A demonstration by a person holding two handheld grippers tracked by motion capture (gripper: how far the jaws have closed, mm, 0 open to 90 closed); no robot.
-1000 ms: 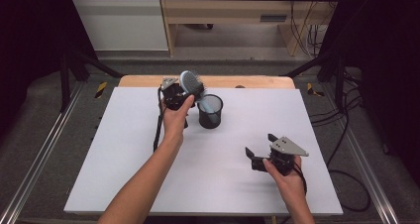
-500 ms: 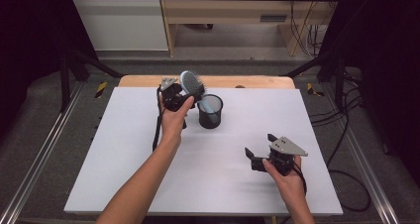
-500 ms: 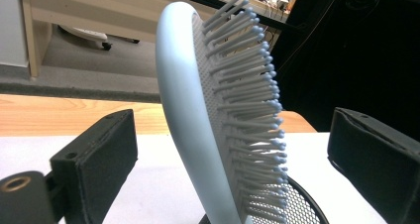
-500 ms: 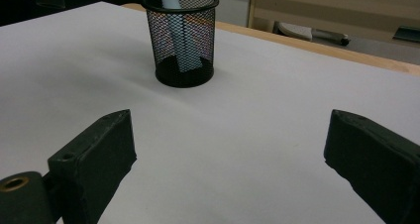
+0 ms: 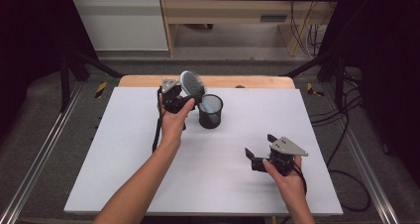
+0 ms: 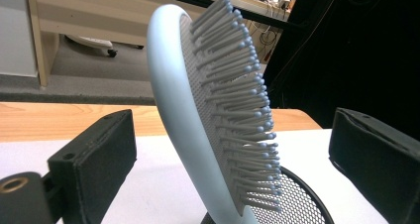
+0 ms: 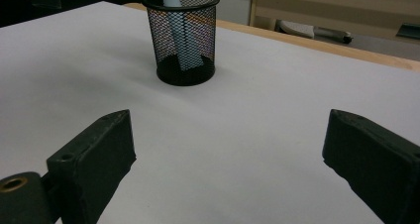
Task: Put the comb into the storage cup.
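Note:
A pale blue hairbrush [image 5: 192,85] stands handle-down in a black mesh cup [image 5: 210,112] at the back middle of the white table [image 5: 124,149], its head leaning left over the rim. My left gripper [image 5: 189,100] is level with the brush head. In the left gripper view the brush [image 6: 198,110] stands between the two wide-apart jaws of the left gripper [image 6: 233,159], and neither pad touches it. The jaws have just been opening. My right gripper [image 5: 259,145] rests open near the front right with nothing between its jaws, and points toward the cup [image 7: 183,35].
A wooden strip [image 5: 247,81] runs along the table's far edge. Cables [image 5: 341,135] hang off the right side. Metal rails [image 5: 44,149] flank the table, and a wooden cabinet [image 5: 223,11] stands behind.

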